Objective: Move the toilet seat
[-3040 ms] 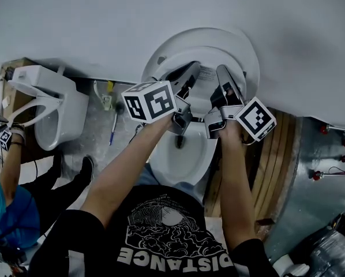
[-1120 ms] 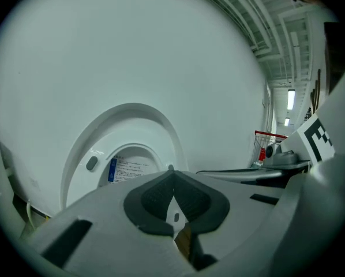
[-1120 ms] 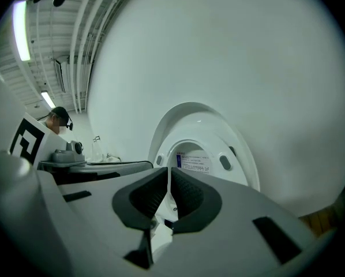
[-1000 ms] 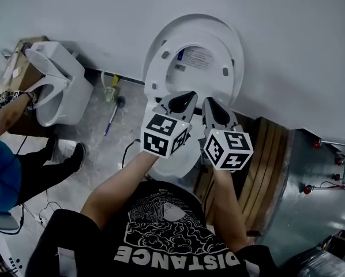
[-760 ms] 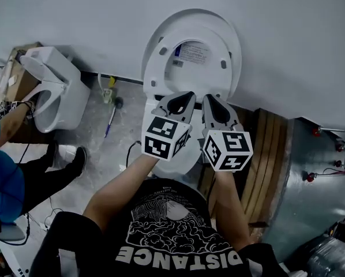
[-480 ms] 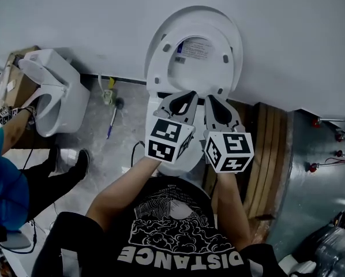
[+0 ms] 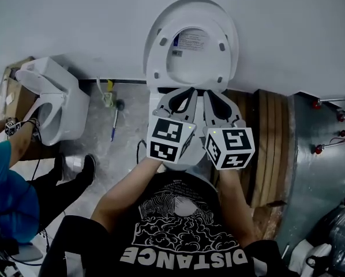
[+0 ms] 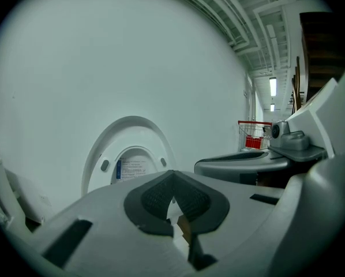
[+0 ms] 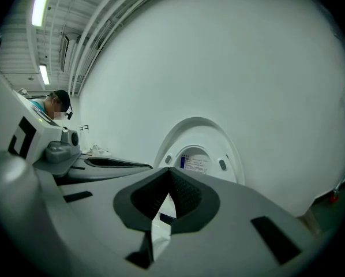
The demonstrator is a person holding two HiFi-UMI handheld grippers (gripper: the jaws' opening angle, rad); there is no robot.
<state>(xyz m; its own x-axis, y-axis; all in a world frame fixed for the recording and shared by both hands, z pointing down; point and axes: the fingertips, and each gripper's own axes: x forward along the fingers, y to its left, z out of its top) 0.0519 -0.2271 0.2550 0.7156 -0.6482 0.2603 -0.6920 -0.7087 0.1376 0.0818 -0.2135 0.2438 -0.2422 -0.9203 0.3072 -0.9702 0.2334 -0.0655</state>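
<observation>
The white toilet seat [image 7: 191,39] and its lid stand upright against the grey wall, with a label showing through the ring. They also show in the left gripper view, the seat [image 8: 97,157], and in the right gripper view, the seat [image 9: 224,149]. My left gripper [image 7: 187,92] and right gripper [image 7: 214,94] hover side by side over the bowl [image 7: 187,159], a short way in front of the seat and clear of it. Both are shut with nothing between the pads. The grippers and arms hide most of the bowl.
A second white toilet [image 7: 52,97] stands at the left, where a person in blue [image 7: 11,195] works with marked grippers. A wooden pallet [image 7: 272,149] lies right of the bowl. A pen-like tool [image 7: 113,133] lies on the floor. A red cart [image 8: 254,134] stands far off.
Three seconds ago both grippers were up at the seat; since then they have drawn back over the bowl. The seat stays upright at the wall.
</observation>
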